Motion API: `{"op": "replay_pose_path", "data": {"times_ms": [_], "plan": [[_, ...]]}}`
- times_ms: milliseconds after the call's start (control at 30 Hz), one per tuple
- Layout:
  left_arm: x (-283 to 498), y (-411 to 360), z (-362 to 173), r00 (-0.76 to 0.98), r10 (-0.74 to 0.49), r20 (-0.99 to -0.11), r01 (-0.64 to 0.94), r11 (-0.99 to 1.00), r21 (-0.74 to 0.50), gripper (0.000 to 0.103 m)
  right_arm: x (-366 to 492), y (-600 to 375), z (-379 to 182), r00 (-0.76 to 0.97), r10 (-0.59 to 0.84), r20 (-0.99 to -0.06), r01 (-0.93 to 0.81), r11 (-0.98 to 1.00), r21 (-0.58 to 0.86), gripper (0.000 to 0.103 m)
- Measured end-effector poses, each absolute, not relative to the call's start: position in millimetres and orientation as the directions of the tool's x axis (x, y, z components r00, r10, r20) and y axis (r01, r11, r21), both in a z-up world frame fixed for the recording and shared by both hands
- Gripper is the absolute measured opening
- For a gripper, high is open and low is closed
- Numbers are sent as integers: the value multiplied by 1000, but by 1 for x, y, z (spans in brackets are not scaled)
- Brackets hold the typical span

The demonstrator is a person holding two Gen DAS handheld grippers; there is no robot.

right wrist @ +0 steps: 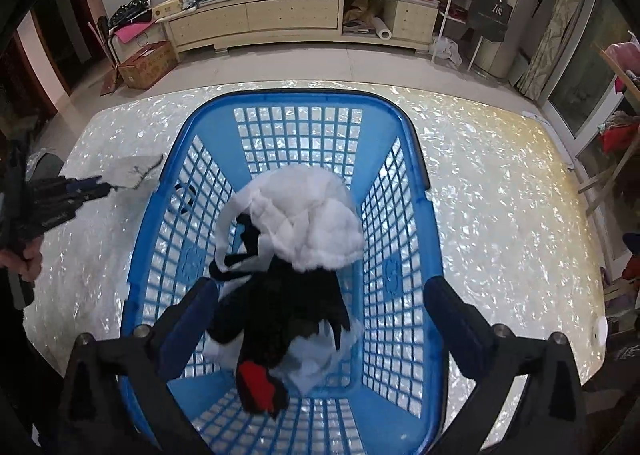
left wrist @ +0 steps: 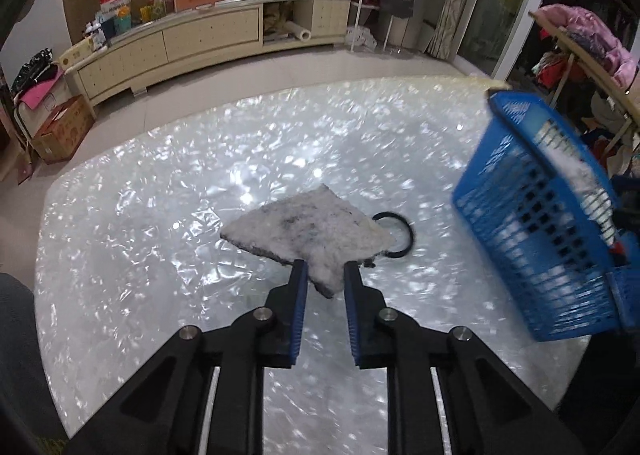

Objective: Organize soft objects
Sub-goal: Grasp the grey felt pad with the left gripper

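Note:
My left gripper (left wrist: 325, 270) is shut on one corner of a grey-white fuzzy cloth pad (left wrist: 304, 229) and holds it above the shiny table. A black hair tie (left wrist: 396, 233) lies on the table just behind the pad. The blue plastic basket (left wrist: 536, 223) stands tilted at the right. In the right wrist view my right gripper (right wrist: 320, 295) is open, its fingers spread wide over the basket (right wrist: 400, 295). Inside lie white stuffing (right wrist: 312, 223), a black cloth (right wrist: 280, 319) and a red piece (right wrist: 256, 379). The left gripper (right wrist: 96, 189) with the pad (right wrist: 134, 171) shows at the left.
The table (left wrist: 160, 215) has a glossy pearl-white top. A long cream cabinet (left wrist: 200, 39) with clutter stands behind on the tiled floor. A cardboard box (left wrist: 60, 131) sits at the far left. A rack with pink clothes (left wrist: 588, 35) is at the right.

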State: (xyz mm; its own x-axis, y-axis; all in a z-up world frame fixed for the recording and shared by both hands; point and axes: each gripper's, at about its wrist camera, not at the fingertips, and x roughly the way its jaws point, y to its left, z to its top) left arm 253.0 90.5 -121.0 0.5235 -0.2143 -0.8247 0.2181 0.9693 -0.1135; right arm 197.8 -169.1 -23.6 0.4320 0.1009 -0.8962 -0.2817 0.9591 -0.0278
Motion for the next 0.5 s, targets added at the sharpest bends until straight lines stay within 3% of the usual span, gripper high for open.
{"op": "replay_pose_path", "data": {"times_ms": [500], "plan": [[195, 34, -20, 621, -298, -725, 307, 944, -125, 17, 155, -203, -5, 467, 113, -877, -237, 972, -1, 103]]}}
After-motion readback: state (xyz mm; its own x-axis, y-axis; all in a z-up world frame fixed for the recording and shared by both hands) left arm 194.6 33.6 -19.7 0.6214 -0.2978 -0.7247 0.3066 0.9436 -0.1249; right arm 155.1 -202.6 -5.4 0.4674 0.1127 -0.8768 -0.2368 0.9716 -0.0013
